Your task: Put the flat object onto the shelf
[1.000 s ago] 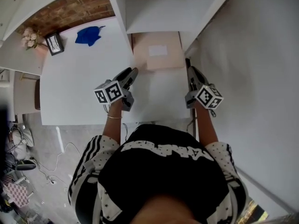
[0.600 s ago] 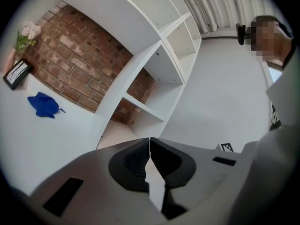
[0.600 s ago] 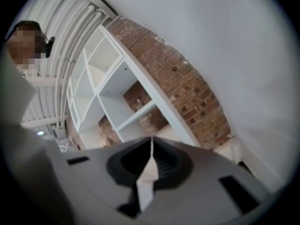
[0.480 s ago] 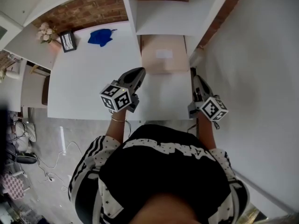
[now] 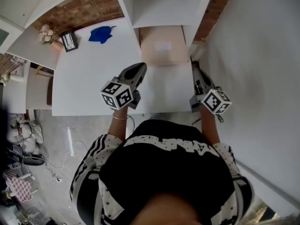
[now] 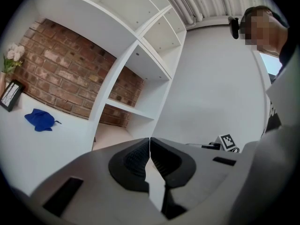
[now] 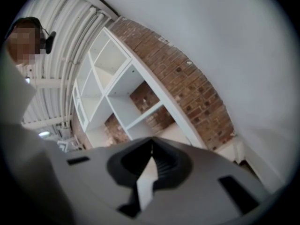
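At the table's back-left corner stands a picture frame, its contents too small to make out. A blue cloth lies at the back edge. The left gripper is clenched on nothing. The flat object lies in the shelf's lowest bay, its far end hidden under a board. The right gripper is likewise clenched and empty.

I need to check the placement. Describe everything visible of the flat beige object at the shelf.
The flat beige object looks like a thin cardboard parcel, rectangular, with a small white label near its middle. It lies flat, label up, in the lowest bay of the shelf, between two white uprights. Nothing rests on it.
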### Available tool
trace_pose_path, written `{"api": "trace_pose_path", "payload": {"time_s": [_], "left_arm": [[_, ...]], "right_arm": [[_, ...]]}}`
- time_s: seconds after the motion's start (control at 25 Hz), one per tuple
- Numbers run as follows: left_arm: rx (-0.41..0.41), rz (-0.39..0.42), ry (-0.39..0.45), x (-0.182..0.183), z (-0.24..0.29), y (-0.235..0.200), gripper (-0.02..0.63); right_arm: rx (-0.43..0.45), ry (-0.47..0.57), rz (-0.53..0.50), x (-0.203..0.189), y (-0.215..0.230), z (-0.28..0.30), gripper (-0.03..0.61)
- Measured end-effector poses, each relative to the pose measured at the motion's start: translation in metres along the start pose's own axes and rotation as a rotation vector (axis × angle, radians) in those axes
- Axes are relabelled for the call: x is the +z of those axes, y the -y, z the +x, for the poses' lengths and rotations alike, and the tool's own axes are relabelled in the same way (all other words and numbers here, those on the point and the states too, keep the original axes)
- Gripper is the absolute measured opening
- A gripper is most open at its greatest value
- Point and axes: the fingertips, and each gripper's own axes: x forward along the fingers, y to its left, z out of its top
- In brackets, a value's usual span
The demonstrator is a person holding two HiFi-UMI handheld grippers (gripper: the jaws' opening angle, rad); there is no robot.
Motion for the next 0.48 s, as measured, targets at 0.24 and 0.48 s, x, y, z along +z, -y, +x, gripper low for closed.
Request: {"api": "trace_pose_path", "payload": {"time_s": [0.24, 0.48], "left_arm": [[0.010, 0.010, 0.006, -0.002, -0.003, 0.010, 0.040], [0.021, 0.024, 0.009, -0.005, -0.009, 0.021, 0.040]], "right_arm": [[0.024, 0.006, -0.006, 0.002, -0.003, -0.007, 0.030], [0.048, 0.000, -0.021, 0.003, -0.011, -0.015, 0.029]]}}
